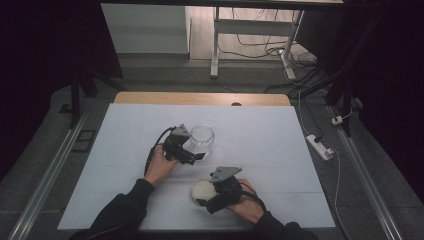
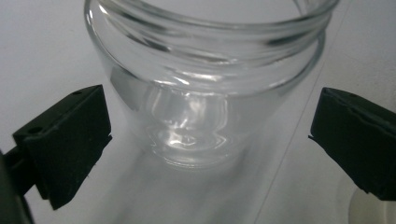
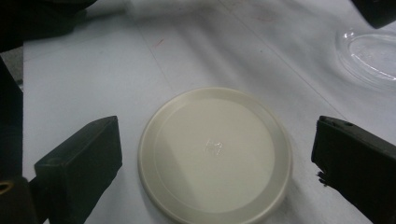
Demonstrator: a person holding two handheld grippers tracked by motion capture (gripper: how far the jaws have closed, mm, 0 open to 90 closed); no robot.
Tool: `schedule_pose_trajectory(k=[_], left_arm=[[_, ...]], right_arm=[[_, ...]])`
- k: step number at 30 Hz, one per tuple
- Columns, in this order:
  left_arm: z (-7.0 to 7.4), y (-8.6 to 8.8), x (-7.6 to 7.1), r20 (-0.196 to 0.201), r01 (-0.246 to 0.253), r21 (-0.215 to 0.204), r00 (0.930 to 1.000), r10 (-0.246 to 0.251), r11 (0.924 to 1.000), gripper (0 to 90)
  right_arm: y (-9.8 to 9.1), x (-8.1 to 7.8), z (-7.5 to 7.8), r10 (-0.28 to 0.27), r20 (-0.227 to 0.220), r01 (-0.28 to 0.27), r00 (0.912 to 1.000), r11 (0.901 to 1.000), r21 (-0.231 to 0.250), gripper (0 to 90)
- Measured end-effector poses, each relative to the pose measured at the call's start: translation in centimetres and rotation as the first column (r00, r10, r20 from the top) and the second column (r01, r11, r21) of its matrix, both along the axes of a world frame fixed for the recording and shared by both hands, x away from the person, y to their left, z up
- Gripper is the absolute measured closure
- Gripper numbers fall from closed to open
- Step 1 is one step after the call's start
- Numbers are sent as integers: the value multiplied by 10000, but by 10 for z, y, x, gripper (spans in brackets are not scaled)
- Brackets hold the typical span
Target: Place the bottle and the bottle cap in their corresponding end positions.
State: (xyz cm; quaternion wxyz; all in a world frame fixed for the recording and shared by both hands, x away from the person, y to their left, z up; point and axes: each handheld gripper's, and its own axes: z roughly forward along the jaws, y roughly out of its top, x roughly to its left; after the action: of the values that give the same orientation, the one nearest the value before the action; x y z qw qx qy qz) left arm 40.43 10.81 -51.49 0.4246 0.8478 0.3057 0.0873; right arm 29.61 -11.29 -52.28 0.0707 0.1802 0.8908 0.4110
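A clear glass jar [image 1: 202, 138] stands upright and lidless on the white table. My left gripper [image 1: 196, 155] is open just in front of it. In the left gripper view the jar [image 2: 205, 88] sits between the two spread jaws, touching neither. A cream round lid [image 1: 202, 190] lies flat near the table's front. My right gripper [image 1: 206, 200] is open around it. In the right gripper view the lid [image 3: 215, 154] rests between the wide black jaws with gaps on both sides, and the jar's base [image 3: 371, 56] shows at the top right.
The white sheet [image 1: 260, 135] covers the table, with a wooden strip [image 1: 200, 98] at the far edge. Cables and a power strip [image 1: 320, 146] lie on the floor to the right. A white table frame [image 1: 216, 45] stands behind.
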Motion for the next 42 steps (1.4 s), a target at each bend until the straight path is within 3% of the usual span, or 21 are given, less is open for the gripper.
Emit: schedule_pose_trajectory(k=[11, 18, 25, 42], left_arm=[[1, 7, -19, -463, 9, -224, 9989, -20, 9997, 0], [2, 10, -35, -445, 248, -20, 9987, -248, 9997, 0], [7, 12, -53, -391, 409, -153, 9984, -415, 9990, 0], [11, 18, -85, -423, 988, -222, 9941, -997, 9949, 0]], right_arm=[[-7, -2, 9, -218, 188, 217, 9996, 9998, 31, 13], [-12, -3, 13, -290, 220, 291, 9993, 9996, -58, 5], [-16, -4, 18, -396, 370, 398, 9985, 9992, -51, 5], [-30, -5, 20, -1027, -29, 1027, 9947, 9946, 163, 0]])
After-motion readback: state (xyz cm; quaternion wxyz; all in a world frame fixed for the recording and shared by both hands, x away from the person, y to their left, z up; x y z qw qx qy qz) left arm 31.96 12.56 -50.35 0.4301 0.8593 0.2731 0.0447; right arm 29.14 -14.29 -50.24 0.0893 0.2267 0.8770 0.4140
